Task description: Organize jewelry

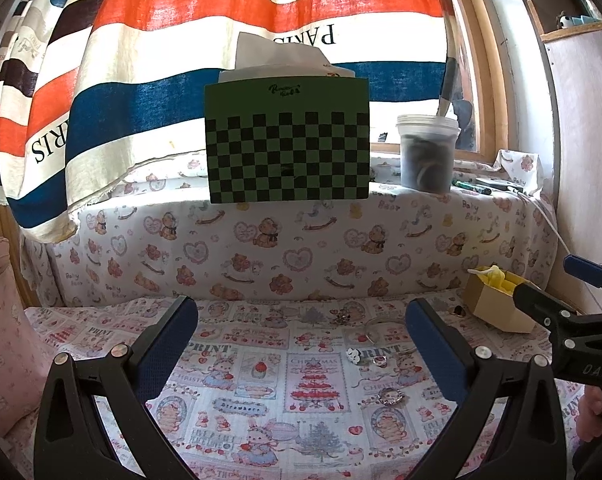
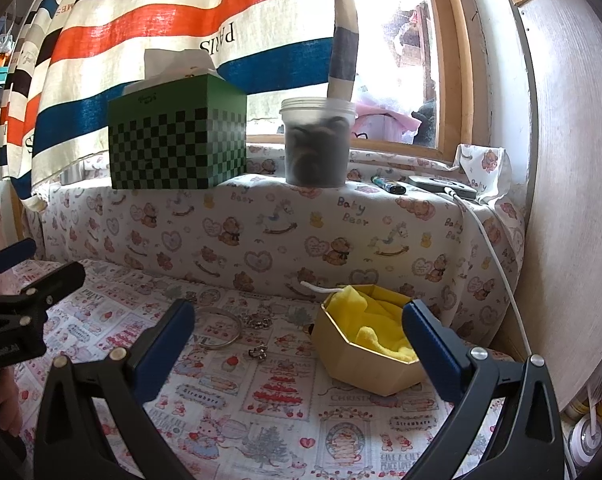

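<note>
Both grippers hang over a desk (image 1: pixel 261 412) covered in a printed cloth of bears, cakes and Christmas trees. The left gripper (image 1: pixel 301 344) has its jaws spread wide with nothing between them; its blue-padded fingers frame a patch of cloth on which several small pieces of jewelry lie scattered. Among them are a silver bangle (image 2: pixel 221 330) lying flat, a small cluster of ornaments (image 2: pixel 259 320) just beyond it, a small ring (image 1: pixel 379 359) beside a little white charm (image 1: pixel 353 355), and a round sparkling brooch (image 1: pixel 389 396) nearer the camera. The right gripper (image 2: pixel 299 340) is likewise spread wide and holds nothing; between its fingers sits the jewelry box (image 2: pixel 361 364), a gold, many-sided box lined with crumpled yellow cloth, open at the top and resting on the desk to the right of the loose pieces, apart from them. Whether anything lies inside on the yellow lining cannot be told. Behind the desk runs a ledge draped in bear-print cloth, carrying a green checkered tissue box (image 1: pixel 287 144) and a lidded plastic tub (image 1: pixel 427 152) with dark contents, in front of a striped curtain (image 1: pixel 221 12). A white cable (image 2: pixel 497 264) trails down from the ledge at the right.
</note>
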